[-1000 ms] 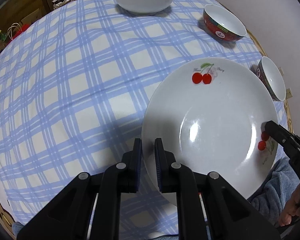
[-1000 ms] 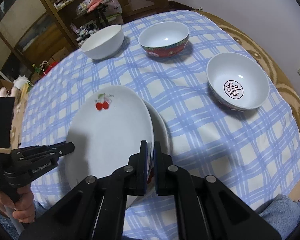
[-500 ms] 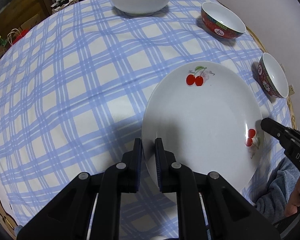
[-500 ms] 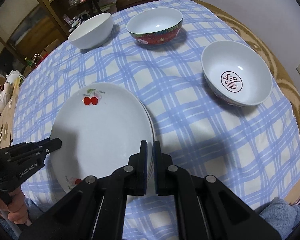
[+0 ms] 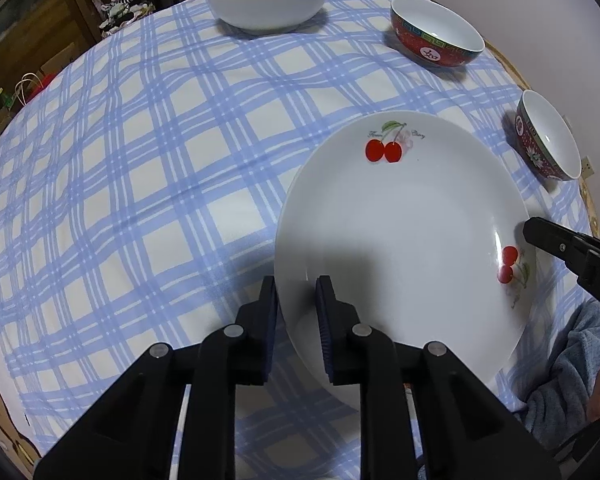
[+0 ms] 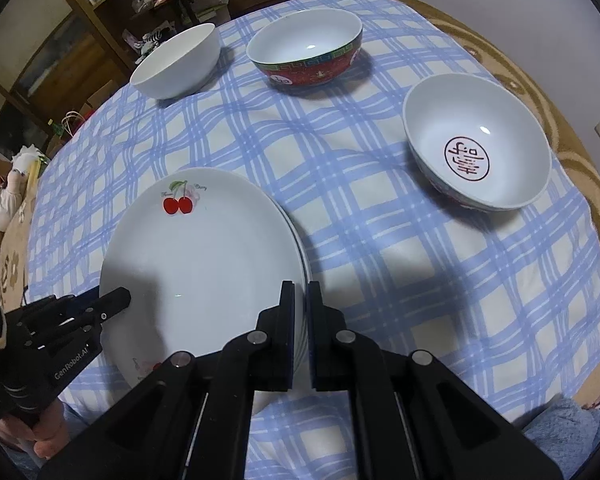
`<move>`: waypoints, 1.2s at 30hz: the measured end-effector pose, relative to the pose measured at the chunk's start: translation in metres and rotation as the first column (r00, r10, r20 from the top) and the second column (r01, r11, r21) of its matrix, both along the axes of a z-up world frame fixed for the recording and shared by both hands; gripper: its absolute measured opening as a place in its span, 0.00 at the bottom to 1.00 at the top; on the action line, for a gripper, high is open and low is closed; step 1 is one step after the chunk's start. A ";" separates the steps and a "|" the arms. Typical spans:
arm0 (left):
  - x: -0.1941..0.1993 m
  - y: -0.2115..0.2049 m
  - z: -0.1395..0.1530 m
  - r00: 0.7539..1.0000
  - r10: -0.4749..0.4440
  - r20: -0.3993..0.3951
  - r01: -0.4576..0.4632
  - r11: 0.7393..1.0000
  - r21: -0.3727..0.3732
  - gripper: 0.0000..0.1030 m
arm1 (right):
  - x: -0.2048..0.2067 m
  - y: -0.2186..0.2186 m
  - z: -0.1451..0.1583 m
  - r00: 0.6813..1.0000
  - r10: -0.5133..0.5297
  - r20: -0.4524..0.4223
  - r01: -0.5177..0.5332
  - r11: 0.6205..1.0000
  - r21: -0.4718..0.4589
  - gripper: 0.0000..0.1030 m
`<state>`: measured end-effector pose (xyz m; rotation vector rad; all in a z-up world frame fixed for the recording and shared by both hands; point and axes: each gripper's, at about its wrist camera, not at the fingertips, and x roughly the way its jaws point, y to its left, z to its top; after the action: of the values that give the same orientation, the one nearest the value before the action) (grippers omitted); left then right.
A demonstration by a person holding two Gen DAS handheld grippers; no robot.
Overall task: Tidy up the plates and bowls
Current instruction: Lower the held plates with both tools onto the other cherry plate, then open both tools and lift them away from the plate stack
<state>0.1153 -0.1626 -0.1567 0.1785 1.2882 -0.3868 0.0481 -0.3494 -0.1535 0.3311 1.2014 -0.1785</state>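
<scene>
I count two stacked white cherry-print plates (image 6: 204,264) | three bowls beyond | left gripper (image 5: 296,300) opening astride plate rim | right gripper (image 6: 300,300) clenched on rim

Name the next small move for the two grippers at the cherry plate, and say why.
Probably let go with the right gripper too and lift both clear: the cherry plate already lies on the plate beneath, and the left gripper is opening around its rim.
</scene>
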 end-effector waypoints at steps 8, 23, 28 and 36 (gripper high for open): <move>-0.002 0.000 -0.002 1.000 0.005 -0.013 -0.005 1.000 -0.009 0.21 | 0.002 -0.001 -0.004 1.000 0.000 -0.021 0.000 1.000 -0.003 0.07; -0.003 0.004 -0.004 0.999 0.006 -0.052 -0.007 1.000 -0.022 0.25 | 0.004 0.001 -0.006 0.999 -0.004 -0.037 0.004 1.000 -0.017 0.08; -0.008 0.002 0.001 0.999 -0.017 -0.032 0.017 1.000 0.009 0.24 | 0.004 0.005 -0.001 1.000 0.021 -0.023 -0.022 0.998 -0.052 0.08; 0.006 0.020 0.015 0.999 0.021 -0.026 -0.022 0.999 -0.028 0.25 | 0.003 0.002 0.008 1.000 0.003 0.023 -0.003 1.000 -0.011 0.27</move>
<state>0.1213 -0.1423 -0.1419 0.1361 1.3083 -0.3900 0.0509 -0.3477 -0.1452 0.3207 1.1776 -0.1785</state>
